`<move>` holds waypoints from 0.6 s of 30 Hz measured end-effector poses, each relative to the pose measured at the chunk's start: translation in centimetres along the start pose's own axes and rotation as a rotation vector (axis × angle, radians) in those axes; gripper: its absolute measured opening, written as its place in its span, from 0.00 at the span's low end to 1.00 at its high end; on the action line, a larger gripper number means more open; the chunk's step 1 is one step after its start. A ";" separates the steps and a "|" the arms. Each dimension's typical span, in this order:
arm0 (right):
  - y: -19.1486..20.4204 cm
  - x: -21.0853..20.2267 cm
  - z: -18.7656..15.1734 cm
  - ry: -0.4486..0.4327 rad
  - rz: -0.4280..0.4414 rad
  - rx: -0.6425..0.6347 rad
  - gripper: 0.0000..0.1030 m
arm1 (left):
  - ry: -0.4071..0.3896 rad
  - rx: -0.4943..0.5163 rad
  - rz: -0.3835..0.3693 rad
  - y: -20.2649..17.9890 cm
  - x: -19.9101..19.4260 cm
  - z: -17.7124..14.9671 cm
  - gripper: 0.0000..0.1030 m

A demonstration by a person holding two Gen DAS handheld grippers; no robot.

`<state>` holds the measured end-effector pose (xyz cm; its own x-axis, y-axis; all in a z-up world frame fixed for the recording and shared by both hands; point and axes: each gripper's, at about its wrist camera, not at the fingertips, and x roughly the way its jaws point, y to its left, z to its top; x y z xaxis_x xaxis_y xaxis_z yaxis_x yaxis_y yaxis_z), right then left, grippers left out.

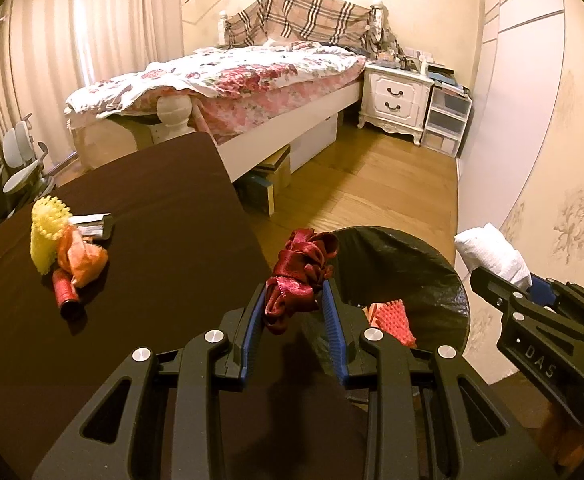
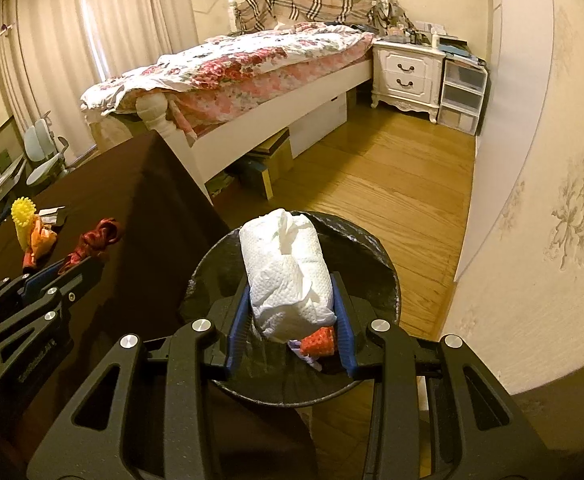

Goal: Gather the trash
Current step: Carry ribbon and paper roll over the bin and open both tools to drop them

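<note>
Trash bin, round w/ black liner, stands on wood floor just right of the bench, which is covered in dark brown cloth. Bedroom: bed w/ floral quilt behind, white nightstand and clear drawer unit by the far wall, curtains at left, boxes under the bed.

Left hand-held gripper clamps a red satin cloth betw. its blue pads, right at the bench's right edge beside the bin rim; cloth bunches upward and away from the pads, long axis roughly along the fingers, lower tail drooping betw. them. Right hand-held gripper is closed on a white paper-towel wad, held over the bin opening; wad's long axis runs fwd along the fingers, far end sticking out past the tips.

In the bin: a red bumpy piece at the near side, w/ something pale purple next to it in the right wrist view, mostly hidden by the wad, can't tell what it is.

Left on the bench, well apart from the bin: yellow spiky roll standing about upright, crumpled orange wrapper touching it, red thread spool lying just in front, dark flat packet behind. Bin's base hidden by both grippers' bodies.
</note>
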<state>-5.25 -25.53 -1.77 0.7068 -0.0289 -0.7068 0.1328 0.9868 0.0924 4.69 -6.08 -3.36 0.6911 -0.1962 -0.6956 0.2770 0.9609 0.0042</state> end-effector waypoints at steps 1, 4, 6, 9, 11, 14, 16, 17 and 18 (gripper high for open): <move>-0.1 0.2 0.0 0.003 -0.001 0.002 0.35 | 0.002 0.004 -0.001 -0.2 0.0 0.1 0.30; -0.5 0.5 0.0 0.007 -0.005 0.006 0.35 | 0.003 0.024 0.002 -0.9 0.3 0.1 0.30; -0.7 0.7 0.0 0.009 -0.009 0.009 0.35 | 0.007 0.033 0.005 -1.2 0.7 0.3 0.30; -1.0 1.0 0.2 0.012 -0.015 0.015 0.35 | 0.012 0.037 0.008 -1.6 1.1 0.5 0.30; -1.3 1.0 0.2 0.010 -0.019 0.018 0.35 | 0.012 0.044 0.010 -1.9 1.3 0.7 0.30; -1.5 1.0 0.4 0.007 -0.022 0.026 0.35 | 0.013 0.052 0.013 -2.1 1.5 0.9 0.30; -1.7 1.0 0.4 0.007 -0.026 0.031 0.36 | 0.019 0.057 0.018 -2.2 1.8 1.0 0.31; -1.9 1.1 0.5 0.006 -0.027 0.034 0.36 | 0.021 0.057 0.021 -2.2 1.8 0.9 0.31; -2.0 1.1 0.5 0.005 -0.030 0.037 0.37 | 0.023 0.055 0.023 -2.2 1.8 0.9 0.33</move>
<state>-4.42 -27.63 -2.38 0.6987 -0.0574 -0.7131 0.1796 0.9789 0.0972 5.93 -8.75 -4.01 0.6824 -0.1694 -0.7111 0.2980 0.9527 0.0591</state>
